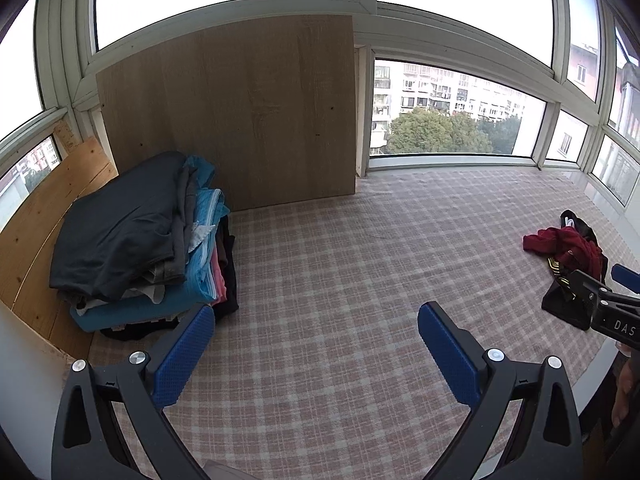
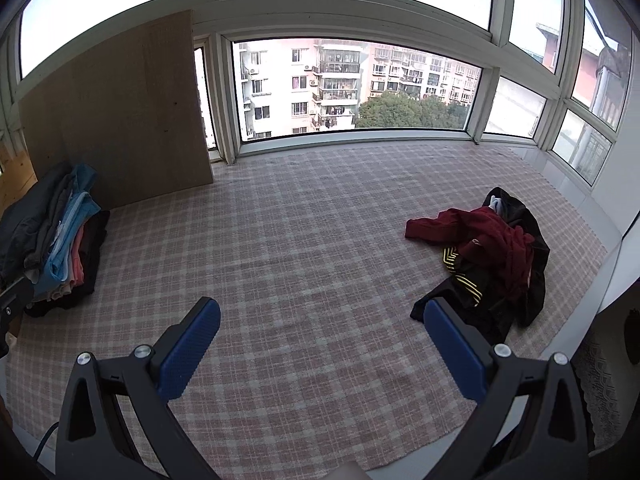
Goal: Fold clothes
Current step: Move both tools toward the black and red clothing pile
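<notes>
Both tools are empty and hover above a checked cloth spread over a window ledge; the left gripper has its blue pads wide apart, and the right gripper is spread just as wide, clamped on nothing. The clothes still to fold lie in a loose heap on the cloth's right part, just ahead of the right gripper: a dark red garment tangled over a black one with yellow stripes. The likely trouble is that a pinch into this tangle catches both garments at once, or only a fold of the black layer, so the heap drags across the cloth instead of one piece lifting free. On the cloth's far left stands a stack of folded clothes, dark grey on top, blue and pink beneath; it looks uneven and could slump if nudged. A brown board leans behind that stack against the window. The middle of the cloth lies bare between stack and heap; nothing blocks either tool's reach.
</notes>
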`<state>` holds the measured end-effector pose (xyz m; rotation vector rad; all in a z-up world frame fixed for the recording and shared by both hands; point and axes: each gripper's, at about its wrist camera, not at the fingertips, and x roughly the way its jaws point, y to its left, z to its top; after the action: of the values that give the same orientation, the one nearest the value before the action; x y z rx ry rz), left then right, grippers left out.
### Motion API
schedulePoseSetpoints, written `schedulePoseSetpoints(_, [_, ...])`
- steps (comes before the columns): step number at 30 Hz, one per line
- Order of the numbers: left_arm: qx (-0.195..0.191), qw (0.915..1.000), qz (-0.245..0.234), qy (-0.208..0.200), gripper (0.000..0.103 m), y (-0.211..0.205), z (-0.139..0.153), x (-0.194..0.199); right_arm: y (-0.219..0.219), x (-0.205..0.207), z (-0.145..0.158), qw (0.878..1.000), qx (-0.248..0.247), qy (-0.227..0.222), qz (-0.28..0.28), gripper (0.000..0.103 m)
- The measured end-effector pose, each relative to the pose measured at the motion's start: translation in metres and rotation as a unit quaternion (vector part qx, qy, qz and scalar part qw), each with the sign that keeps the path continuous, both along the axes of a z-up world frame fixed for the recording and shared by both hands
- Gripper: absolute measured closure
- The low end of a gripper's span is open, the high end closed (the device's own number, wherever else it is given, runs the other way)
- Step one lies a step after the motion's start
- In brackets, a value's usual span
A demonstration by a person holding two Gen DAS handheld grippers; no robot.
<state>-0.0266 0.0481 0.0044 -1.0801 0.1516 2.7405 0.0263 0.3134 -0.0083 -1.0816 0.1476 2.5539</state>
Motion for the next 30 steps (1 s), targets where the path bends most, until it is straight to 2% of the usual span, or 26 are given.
schedulePoseSetpoints(6, [-0.001, 0.9989, -0.047, 0.001, 0.001, 0.036, 0.000, -0.004, 0.027, 0.020, -0.002, 0.999, 0.006, 0.006, -0.036, 0.000])
schedulePoseSetpoints(10, [0.003, 0.9972, -0.074, 0.003, 0.001, 0.063, 0.001, -0.003, 0.050, 0.036, 0.001, 0.999, -0.006, 0.040, -0.034, 0.000])
schedulePoseSetpoints(15, [-0.002, 0.9951, -0.098, 0.012, 0.001, 0.101, 0.004, 0.001, 0.098, 0.043, -0.003, 0.998, -0.003, 0.039, -0.054, 0.000])
schedulePoseSetpoints(19, [-0.025, 0.9946, -0.098, 0.023, 0.001, 0.138, 0.004, 0.001, 0.158, 0.051, -0.009, 0.996, -0.005, 0.036, -0.078, 0.000])
schedulePoseSetpoints(25, [-0.035, 0.9939, -0.103, 0.018, 0.001, 0.202, 0.006, -0.005, 0.271, 0.059, -0.019, 0.992, -0.033, 0.028, -0.117, 0.000])
schedulePoseSetpoints(27, [-0.033, 0.9934, -0.108, 0.019, 0.001, 0.224, 0.007, -0.007, 0.308, 0.056, -0.022, 0.991, -0.037, 0.026, -0.122, 0.000])
schedulePoseSetpoints(30, [-0.009, 0.9935, -0.114, 0.005, 0.001, 0.251, 0.010, -0.017, 0.360, 0.046, -0.025, 0.992, -0.036, 0.030, -0.118, 0.000])
